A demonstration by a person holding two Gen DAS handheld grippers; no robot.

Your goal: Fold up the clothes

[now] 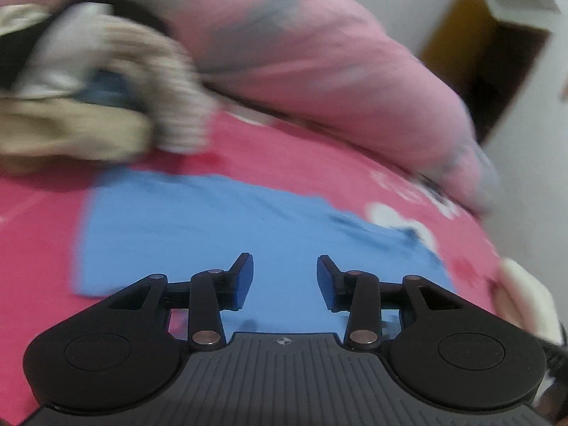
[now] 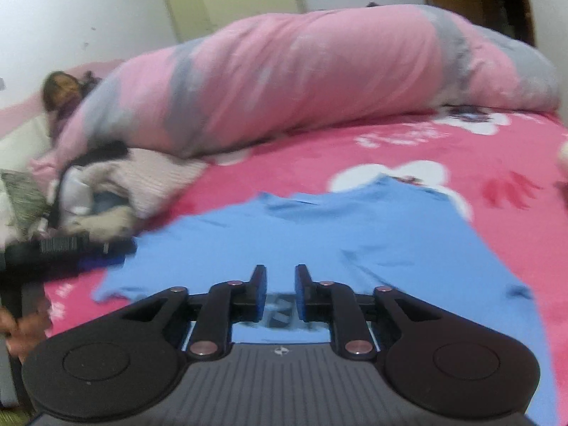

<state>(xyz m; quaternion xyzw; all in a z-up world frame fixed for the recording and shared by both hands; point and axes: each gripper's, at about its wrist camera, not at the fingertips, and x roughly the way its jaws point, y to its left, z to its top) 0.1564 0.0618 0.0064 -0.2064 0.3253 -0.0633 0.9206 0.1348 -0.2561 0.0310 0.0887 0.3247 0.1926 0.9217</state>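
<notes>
A blue T-shirt [image 1: 213, 227] lies spread flat on a pink bedsheet [image 1: 301, 152]; it also shows in the right wrist view [image 2: 319, 234]. My left gripper [image 1: 285, 277] is open and empty just above the shirt's near part. My right gripper [image 2: 280, 291] is open with a narrower gap, empty, above the shirt's near edge. A dark printed label shows on the shirt between its fingers. The left gripper [image 2: 64, 252] shows at the left of the right wrist view beside the shirt's left edge.
A pile of unfolded clothes [image 1: 99, 99] lies at the left beyond the shirt, also in the right wrist view [image 2: 117, 191]. A rolled pink and grey duvet [image 2: 301, 81] runs across the back of the bed. A doorway [image 1: 497, 64] is at far right.
</notes>
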